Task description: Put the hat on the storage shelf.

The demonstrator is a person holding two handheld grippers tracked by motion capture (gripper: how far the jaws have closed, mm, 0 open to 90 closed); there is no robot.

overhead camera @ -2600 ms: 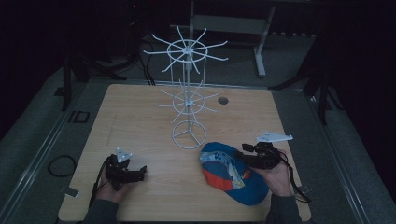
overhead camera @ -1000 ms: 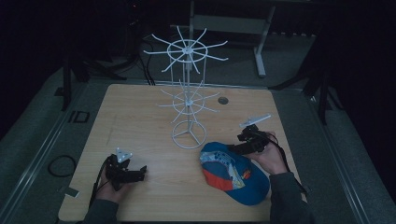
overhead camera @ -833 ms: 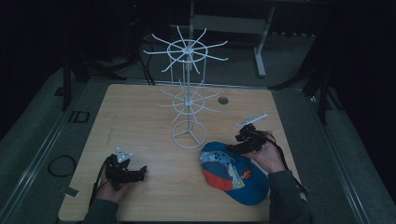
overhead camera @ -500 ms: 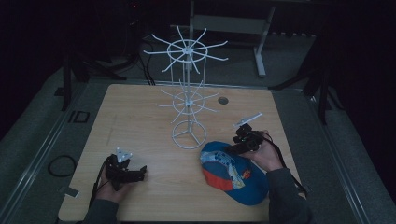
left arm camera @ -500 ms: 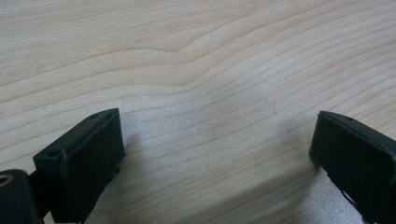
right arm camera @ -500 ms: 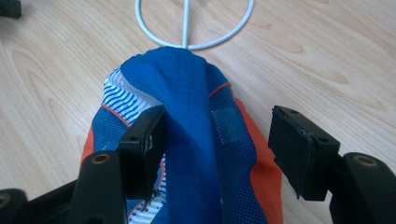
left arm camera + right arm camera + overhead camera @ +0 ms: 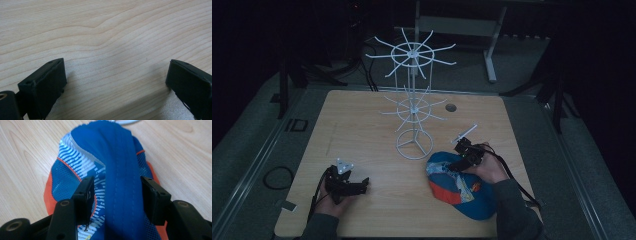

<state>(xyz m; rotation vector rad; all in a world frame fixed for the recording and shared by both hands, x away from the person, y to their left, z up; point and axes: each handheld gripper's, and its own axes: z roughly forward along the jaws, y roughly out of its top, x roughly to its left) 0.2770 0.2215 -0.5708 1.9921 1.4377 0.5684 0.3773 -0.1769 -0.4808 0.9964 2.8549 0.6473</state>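
So the cap (image 7: 110, 182) is lying right under your right gripper (image 7: 116, 195), near the table edge closest to you, and its raised blue fold is running straight up between your jaws. The jaws are sitting either side of that fold, moderately apart, and I can't tell if they're actually biting it or just bracketing it. Looks like you're in the grab step. My guess is the cap is heading for the white wire rack (image 7: 413, 100), which is standing ahead and to the left of that gripper. Next you're going to need a firm pinch on the fold before lifting, since floppy fabric slips. Your left gripper (image 7: 115, 82) is idling with jaws spread wide over bare table (image 7: 105, 30), off to the side.
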